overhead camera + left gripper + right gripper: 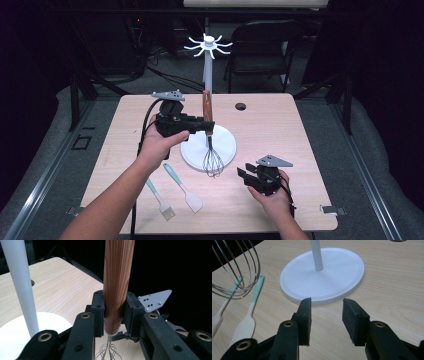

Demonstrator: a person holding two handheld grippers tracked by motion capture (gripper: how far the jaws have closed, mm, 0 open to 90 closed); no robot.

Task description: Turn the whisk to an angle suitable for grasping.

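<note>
Step in hand, as judged: hanging the whisk (209, 135) on the white rack (208, 65) that stands toward the far edge of the surface (310, 150). The left gripper (202, 125) holds the whisk upright, wooden handle up and wire loops down over the rack's round base (227, 150).

Jaws: in the left gripper view the left jaws are clamped on the handle's lower part, one pad (98, 312) on each side, just above the metal collar. The wood runs straight up between them with no visible tilt. The right gripper (248, 176) sits near the near-right part of the surface, its jaws moderately apart with nothing between them and aimed at the base.

Recommendations: keep the grip firm and the handle vertical, since the low grip leaves a long free end that can swing. Lift until the handle's top clears the hooks (222, 47) at the pole's head. Whether the handle carries a hanging loop cannot be told. Keep the wires clear of the pole.

Also present: a spatula (182, 186) and a brush (160, 200) lie near the near-left edge, well apart from both grippers.
</note>
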